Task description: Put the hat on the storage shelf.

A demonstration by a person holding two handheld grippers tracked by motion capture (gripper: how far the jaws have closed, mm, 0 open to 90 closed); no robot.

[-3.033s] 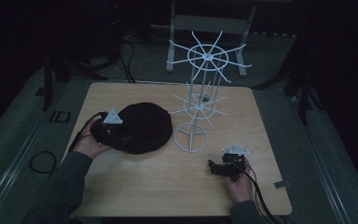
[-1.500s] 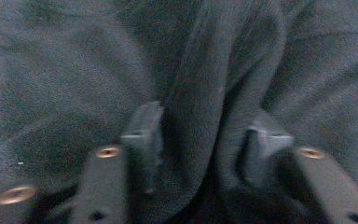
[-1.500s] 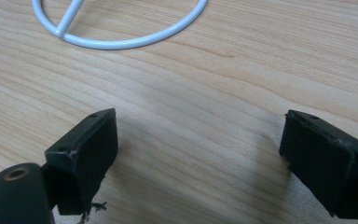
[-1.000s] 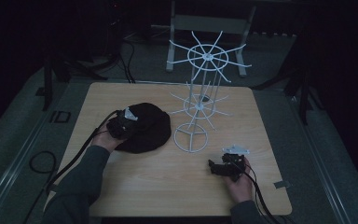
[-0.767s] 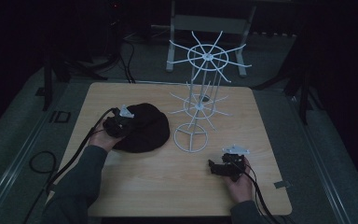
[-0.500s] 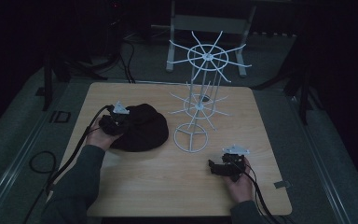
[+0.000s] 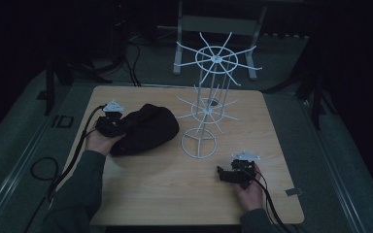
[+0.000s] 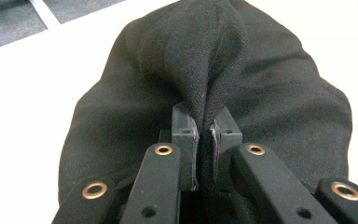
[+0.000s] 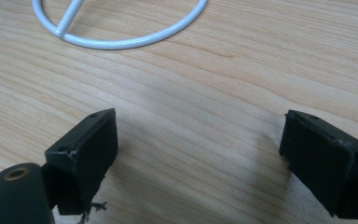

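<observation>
Here the left hand-held gripper (image 8: 204, 140) pinches a fold of the black cloth (image 7: 148, 128) at the desk's (image 7: 145, 194) left. The right hand-held gripper (image 9: 200, 154) rests wide open near the white wire rack (image 7: 209, 104).

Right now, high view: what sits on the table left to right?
left gripper → black cloth hat pinched in its jaws → white wire rack → right gripper, jaws open over bare table.
</observation>
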